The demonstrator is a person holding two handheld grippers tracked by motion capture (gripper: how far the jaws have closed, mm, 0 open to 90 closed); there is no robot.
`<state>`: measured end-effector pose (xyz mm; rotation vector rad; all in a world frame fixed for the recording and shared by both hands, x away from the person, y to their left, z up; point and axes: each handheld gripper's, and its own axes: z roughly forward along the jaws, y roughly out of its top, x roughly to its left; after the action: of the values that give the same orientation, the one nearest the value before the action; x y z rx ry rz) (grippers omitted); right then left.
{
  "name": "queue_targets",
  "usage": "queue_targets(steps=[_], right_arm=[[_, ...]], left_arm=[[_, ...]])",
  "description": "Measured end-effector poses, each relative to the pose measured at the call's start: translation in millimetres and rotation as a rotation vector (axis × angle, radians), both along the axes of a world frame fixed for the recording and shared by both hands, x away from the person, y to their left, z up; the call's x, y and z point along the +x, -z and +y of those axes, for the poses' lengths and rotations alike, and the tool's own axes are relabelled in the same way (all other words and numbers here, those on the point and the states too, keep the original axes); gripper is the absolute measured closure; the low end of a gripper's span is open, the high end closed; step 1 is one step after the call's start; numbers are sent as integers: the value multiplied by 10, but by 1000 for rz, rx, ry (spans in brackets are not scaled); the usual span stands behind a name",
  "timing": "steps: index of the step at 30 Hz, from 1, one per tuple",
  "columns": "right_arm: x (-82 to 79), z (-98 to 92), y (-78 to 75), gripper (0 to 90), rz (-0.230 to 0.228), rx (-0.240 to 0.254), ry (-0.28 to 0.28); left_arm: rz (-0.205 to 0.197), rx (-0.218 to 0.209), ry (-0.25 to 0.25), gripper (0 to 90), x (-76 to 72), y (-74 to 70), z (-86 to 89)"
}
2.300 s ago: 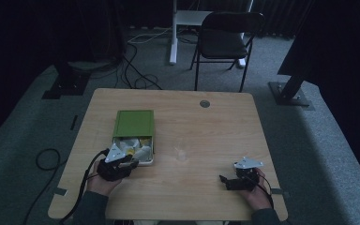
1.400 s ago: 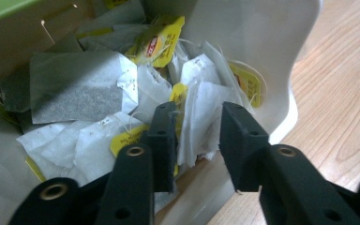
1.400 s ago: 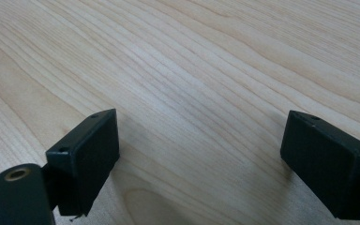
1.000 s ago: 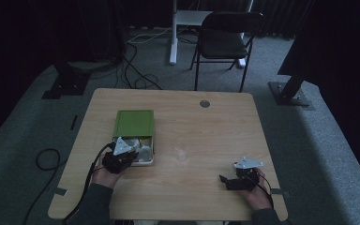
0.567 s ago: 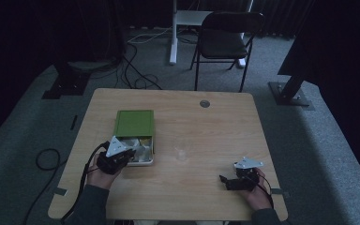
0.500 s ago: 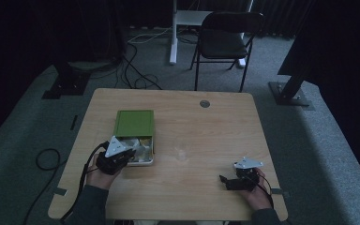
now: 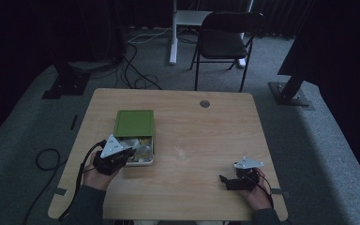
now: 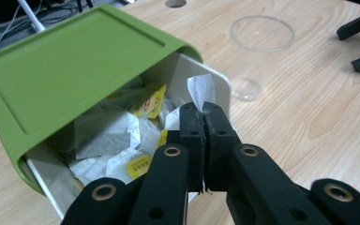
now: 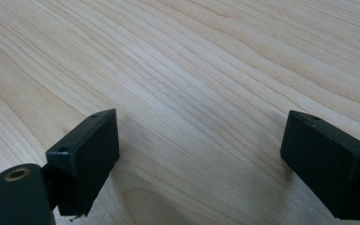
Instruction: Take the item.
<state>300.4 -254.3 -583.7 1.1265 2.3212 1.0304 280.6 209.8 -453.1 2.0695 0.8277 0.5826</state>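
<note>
The left claw (image 8: 202, 140) is pinching its two black jaws together on the white paper corner of a tea bag (image 8: 200, 89), which is sticking up just past the jaw tips. In my judgement the step in hand is drawing one bag out of the white rectangular box with a green sliding lid (image 8: 70, 70); the box is sitting on the left part of the light wooden table (image 7: 197, 140), its open end facing the person, and the lid is covering the far portion.

The bag is standing roughly upright, its long axis running along the jaws and pointing away from the hand, over the open near end of the box, above the other white and yellow-tagged sachets. How much of it is clear of the pile I cannot tell.

The next move probably calls for a steady lift up and clear of the box rim, perhaps toward the clear round glass cup (image 8: 261, 33) standing beyond.

The right claw (image 9: 201, 164) is resting low over bare table with its jaws wide apart, gripping nothing.
</note>
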Motion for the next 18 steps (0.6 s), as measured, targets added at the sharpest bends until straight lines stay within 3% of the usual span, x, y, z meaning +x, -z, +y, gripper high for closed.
queue_targets(steps=[8, 12, 18], right_arm=[[-1, 0, -1, 114, 1, -1, 0], [-1, 0, -1, 114, 1, 0, 1], [0, -1, -1, 114, 0, -2, -1]], left_arm=[[-13, 1, 23, 892, -63, -71, -47], [-14, -17, 44, 892, -94, -101, -79], [-13, -3, 70, 892, -101, -131, -147]])
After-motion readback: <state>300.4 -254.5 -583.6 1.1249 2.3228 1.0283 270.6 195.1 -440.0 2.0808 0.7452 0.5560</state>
